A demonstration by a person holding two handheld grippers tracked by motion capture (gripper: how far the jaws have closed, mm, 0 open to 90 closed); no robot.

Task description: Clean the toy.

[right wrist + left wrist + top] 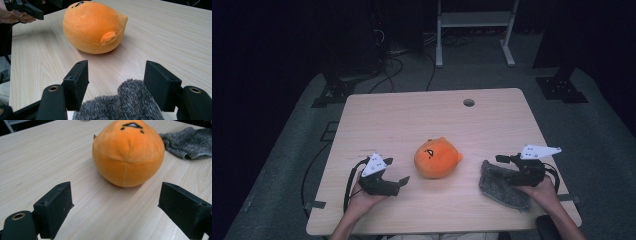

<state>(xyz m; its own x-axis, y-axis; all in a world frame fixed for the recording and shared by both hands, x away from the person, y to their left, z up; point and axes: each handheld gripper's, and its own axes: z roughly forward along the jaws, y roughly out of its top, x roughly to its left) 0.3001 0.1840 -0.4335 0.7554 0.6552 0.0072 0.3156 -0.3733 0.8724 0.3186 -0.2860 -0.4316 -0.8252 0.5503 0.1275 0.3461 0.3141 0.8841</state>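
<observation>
The right gripper [504, 162] is at the right side of the table [412, 112], low over the near end of the grey cloth [503, 186]. In the right gripper view its jaws stand wide, w/ a fold of the cloth [127, 102] rising between them; the pads are apart from the pile on both sides, so nothing is clamped yet. If the tips already touch the table under the cloth I cannot tell, the fabric hides this.

The left gripper [404, 180] is at the left side, resting in the hand [362, 197], jaws also wide and holding nothing. It points approx. toward the plush [437, 158], and in the left gripper view the plush [128, 155] sits straight ahead between the jaw lines, apart from them w/ bare wood between.

The plush is in the middle of the table, face side up, between both grippers. The cloth lies just right of it, not touching, its long axis going from near the plush toward the person's right front corner.

The relation that matters: the cloth is directly under the right gripper, so this hand is far nearer to it; closing on the fold seems the next move. For the plush, the left gripper is already aimed at it, and needs only a short push forward.
</observation>
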